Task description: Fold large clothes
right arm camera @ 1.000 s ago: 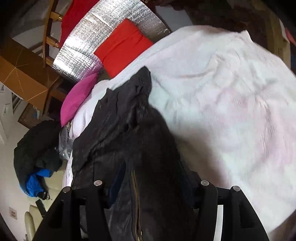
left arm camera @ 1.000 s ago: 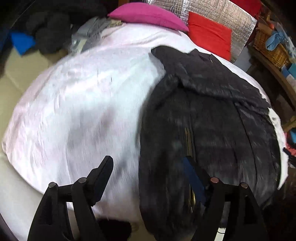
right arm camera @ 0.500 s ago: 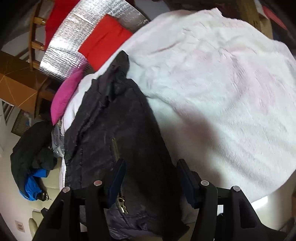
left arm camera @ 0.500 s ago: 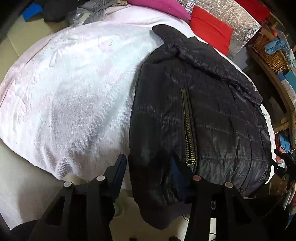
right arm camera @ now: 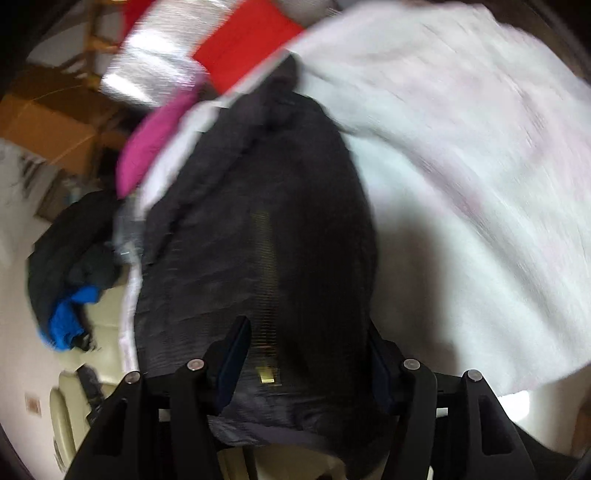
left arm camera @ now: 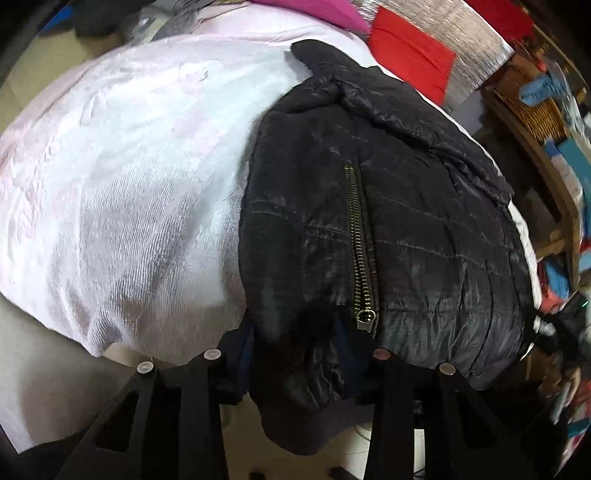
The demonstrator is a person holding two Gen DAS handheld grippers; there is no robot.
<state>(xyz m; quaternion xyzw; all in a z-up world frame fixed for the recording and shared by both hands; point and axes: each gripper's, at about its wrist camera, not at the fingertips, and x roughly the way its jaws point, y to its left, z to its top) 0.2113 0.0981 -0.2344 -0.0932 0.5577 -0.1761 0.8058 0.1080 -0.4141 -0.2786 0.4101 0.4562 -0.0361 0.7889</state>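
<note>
A black quilted jacket (left arm camera: 388, 221) with a brass zipper (left arm camera: 360, 243) lies on a white-pink blanket (left arm camera: 129, 184), its hem hanging over the near edge. My left gripper (left arm camera: 295, 354) straddles the hem, jaws apart with the fabric bunched between them. In the blurred right wrist view the same jacket (right arm camera: 266, 229) fills the middle. My right gripper (right arm camera: 306, 354) also has its jaws apart around the hem near the zipper pull (right arm camera: 266, 376).
A pink cushion (left arm camera: 314, 7), a red cushion (left arm camera: 410, 59) and a silver foil sheet (left arm camera: 461, 37) lie at the far end. A wicker basket (left arm camera: 532, 107) and shelves stand right. Dark clothes (right arm camera: 74, 243) are piled on a cream sofa.
Both grippers pulled back toward the near edge and dragged the jacket along, flattening it. The left jaws have narrowed around the hem. The right view is now motion-blurred.
</note>
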